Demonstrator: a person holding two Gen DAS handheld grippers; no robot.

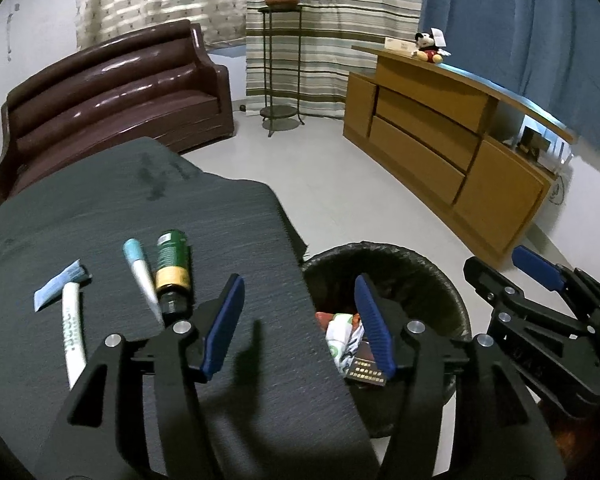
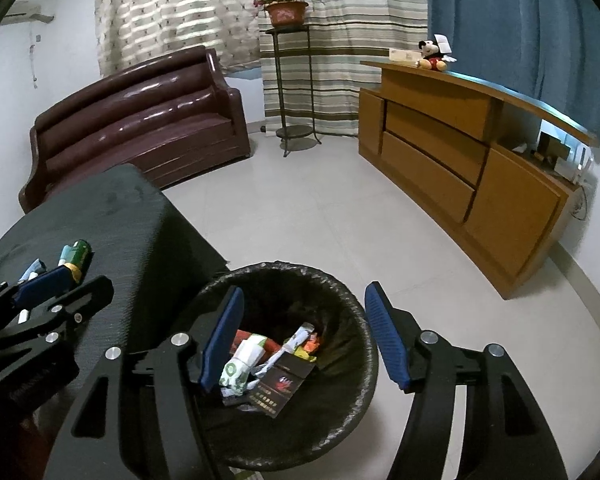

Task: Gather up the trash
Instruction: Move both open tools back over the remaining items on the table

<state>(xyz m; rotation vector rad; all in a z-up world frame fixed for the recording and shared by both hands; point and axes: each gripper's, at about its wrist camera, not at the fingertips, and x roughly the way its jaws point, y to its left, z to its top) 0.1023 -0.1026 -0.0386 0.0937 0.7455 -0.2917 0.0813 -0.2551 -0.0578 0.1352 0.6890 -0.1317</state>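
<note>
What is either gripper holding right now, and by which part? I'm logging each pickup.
Nothing is held. The left gripper and the right gripper are both open and empty; the right one hangs over the trash bin.

A bin (image 2: 340, 420) stood on the floor just off the table's (image 1: 240, 232) right edge, with trash (image 2: 260, 364) in it. On the table near its left edge lay a bottle (image 1: 173, 268), a tube (image 1: 142, 276) beside it, and another tube (image 1: 73, 328) further left.
</note>
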